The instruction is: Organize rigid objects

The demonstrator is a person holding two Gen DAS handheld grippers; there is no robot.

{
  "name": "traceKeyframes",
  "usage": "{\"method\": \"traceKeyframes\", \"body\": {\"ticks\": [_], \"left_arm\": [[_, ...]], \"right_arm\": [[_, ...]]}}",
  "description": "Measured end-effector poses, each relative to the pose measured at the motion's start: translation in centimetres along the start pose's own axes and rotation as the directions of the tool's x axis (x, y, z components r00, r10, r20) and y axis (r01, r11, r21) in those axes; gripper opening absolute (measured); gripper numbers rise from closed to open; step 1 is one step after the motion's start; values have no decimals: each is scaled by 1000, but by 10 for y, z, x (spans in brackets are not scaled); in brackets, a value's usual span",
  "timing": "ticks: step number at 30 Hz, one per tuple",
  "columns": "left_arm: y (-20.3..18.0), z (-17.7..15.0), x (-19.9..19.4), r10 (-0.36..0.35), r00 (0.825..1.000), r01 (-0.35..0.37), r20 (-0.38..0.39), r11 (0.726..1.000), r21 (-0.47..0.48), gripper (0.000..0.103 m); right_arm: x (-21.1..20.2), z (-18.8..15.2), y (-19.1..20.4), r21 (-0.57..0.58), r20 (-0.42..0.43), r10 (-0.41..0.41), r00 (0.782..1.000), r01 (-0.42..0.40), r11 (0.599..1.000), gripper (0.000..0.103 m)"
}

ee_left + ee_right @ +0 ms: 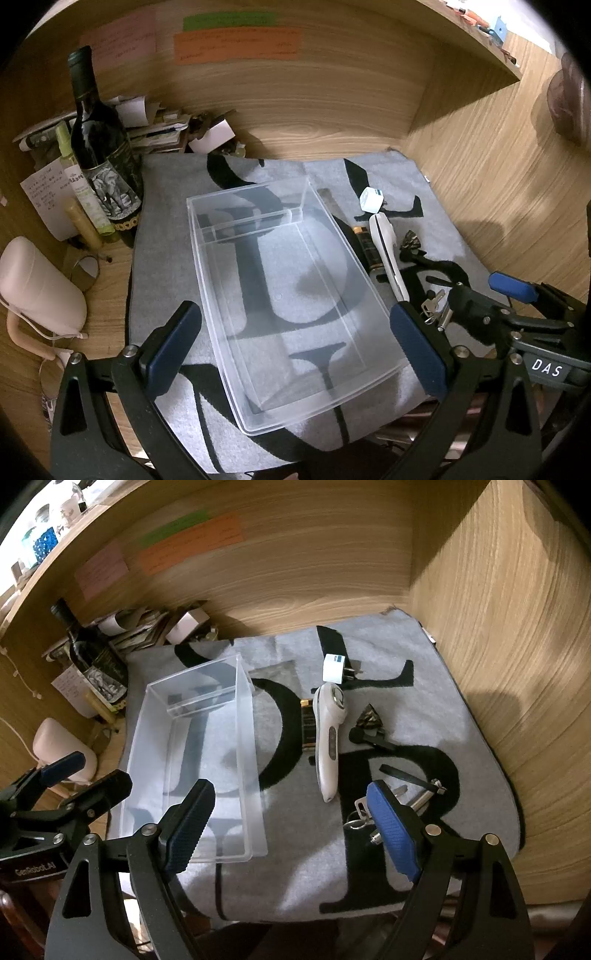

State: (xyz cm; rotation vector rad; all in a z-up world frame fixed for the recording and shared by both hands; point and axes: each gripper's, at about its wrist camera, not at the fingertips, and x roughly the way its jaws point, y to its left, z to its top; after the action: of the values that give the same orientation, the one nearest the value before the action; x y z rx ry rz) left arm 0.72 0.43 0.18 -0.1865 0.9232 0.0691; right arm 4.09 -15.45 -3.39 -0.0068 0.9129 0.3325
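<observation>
A clear plastic box point(288, 295) lies open and empty on a grey mat point(166, 206). My left gripper point(297, 350) hovers open over its near end, one finger on each side, touching nothing. To the box's right lie a white plug adapter point(334, 668), a white handheld device point(328, 738), a black and gold battery-like item point(308, 723), a dark patterned clip point(371, 716), a black strap point(369, 738) and keys point(360, 812). My right gripper point(291, 829) is open above the mat's near edge, between the box point(192, 760) and the keys, holding nothing.
A wine bottle point(99, 147), small bottles, a pink case point(37, 288) and piled papers point(155, 125) crowd the desk left of the mat. Wooden walls close the back and the right side point(498, 646). A metal tool point(421, 797) lies by the keys.
</observation>
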Motion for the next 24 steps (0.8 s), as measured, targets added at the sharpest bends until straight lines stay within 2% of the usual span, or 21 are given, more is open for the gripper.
{"method": "traceKeyframes", "body": {"ticks": [24], "left_arm": [[-3,2,1,7,1000,-7,1,1000,3,103]], "right_arm": [[-3,1,1,5,-4,6,1000,-6,1000,83]]}}
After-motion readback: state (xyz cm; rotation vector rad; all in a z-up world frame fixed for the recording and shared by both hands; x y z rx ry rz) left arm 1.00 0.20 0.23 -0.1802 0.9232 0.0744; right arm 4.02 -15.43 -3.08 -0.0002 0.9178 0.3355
